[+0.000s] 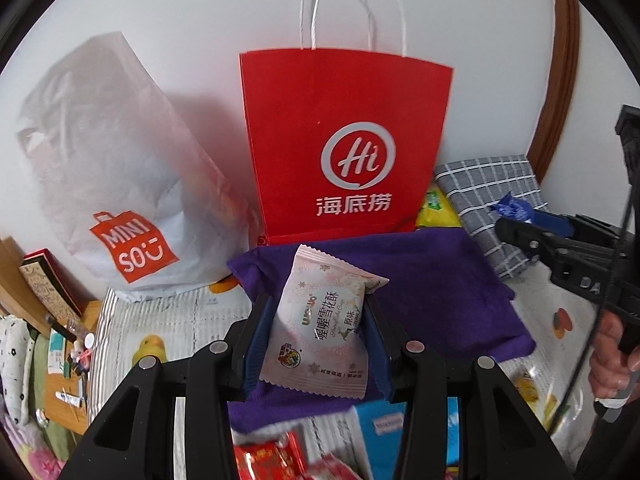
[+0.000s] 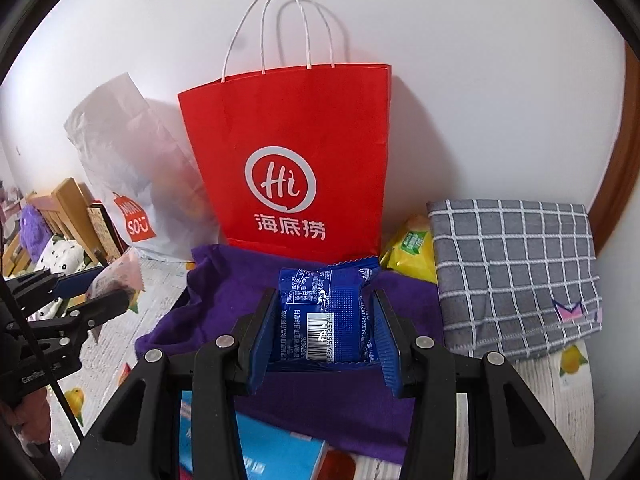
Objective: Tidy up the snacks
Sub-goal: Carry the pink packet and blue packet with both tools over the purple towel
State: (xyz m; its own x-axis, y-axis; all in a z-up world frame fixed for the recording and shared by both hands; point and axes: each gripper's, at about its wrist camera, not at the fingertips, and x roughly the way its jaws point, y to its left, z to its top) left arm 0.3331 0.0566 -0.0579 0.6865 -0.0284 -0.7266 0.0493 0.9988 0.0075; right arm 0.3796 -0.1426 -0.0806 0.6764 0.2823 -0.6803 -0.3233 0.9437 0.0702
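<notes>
My left gripper [image 1: 318,328] is shut on a pale pink snack packet [image 1: 320,320], held above a purple cloth [image 1: 440,280]. My right gripper [image 2: 324,332] is shut on a dark blue snack packet [image 2: 326,312] with a barcode facing me. A red paper bag [image 1: 344,140] with white handles stands upright against the wall just beyond the cloth, also the red paper bag [image 2: 296,152] in the right wrist view. The right gripper [image 1: 520,220] with its blue packet shows at the right edge of the left wrist view. The left gripper [image 2: 108,284] with the pink packet shows at the left of the right wrist view.
A white plastic bag [image 1: 120,184] leans left of the red bag. A grey checked cloth [image 2: 516,272] and a yellow snack packet [image 2: 412,252] lie to its right. Red packets [image 1: 272,456] and a blue box [image 2: 256,452] lie near the front. A wooden shelf [image 1: 52,292] stands at left.
</notes>
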